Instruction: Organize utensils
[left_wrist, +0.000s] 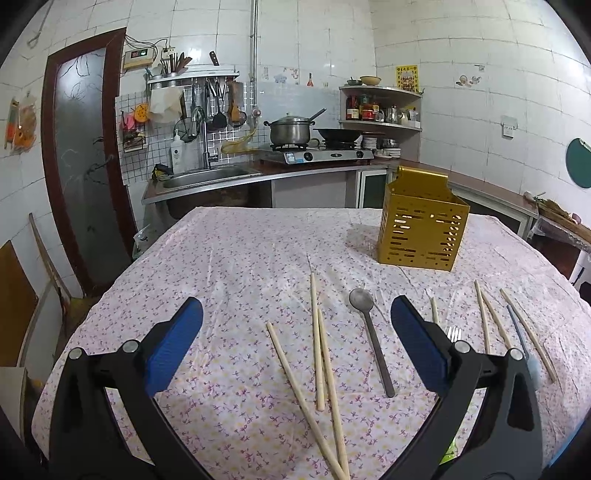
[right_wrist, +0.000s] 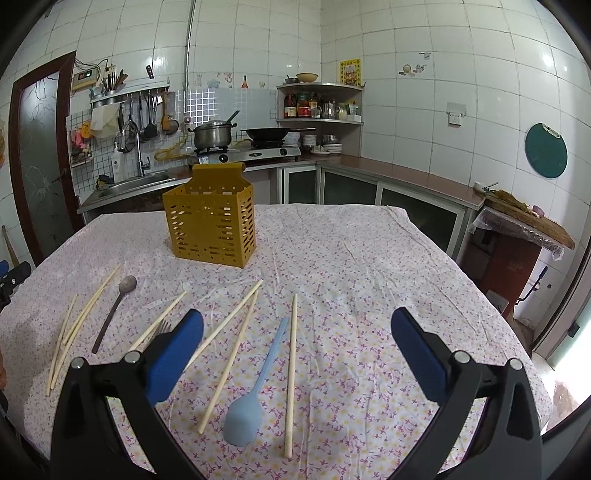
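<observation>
Your left claw and right claw: both spread wide, holding nothing, poised above counter. Chopsticks, metal spoon, fork, blue spoon lie loose across near half. Yellow holder upright behind, apparently empty, likely destination.

Yellow slotted holder, pale blue spoon, pink floral tablecloth

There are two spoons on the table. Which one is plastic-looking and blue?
The light blue spoon, lying bowl-end toward the camera between chopsticks in the right wrist view. The other, the dark metal spoon, is grey-brown and lies farther left.
</observation>
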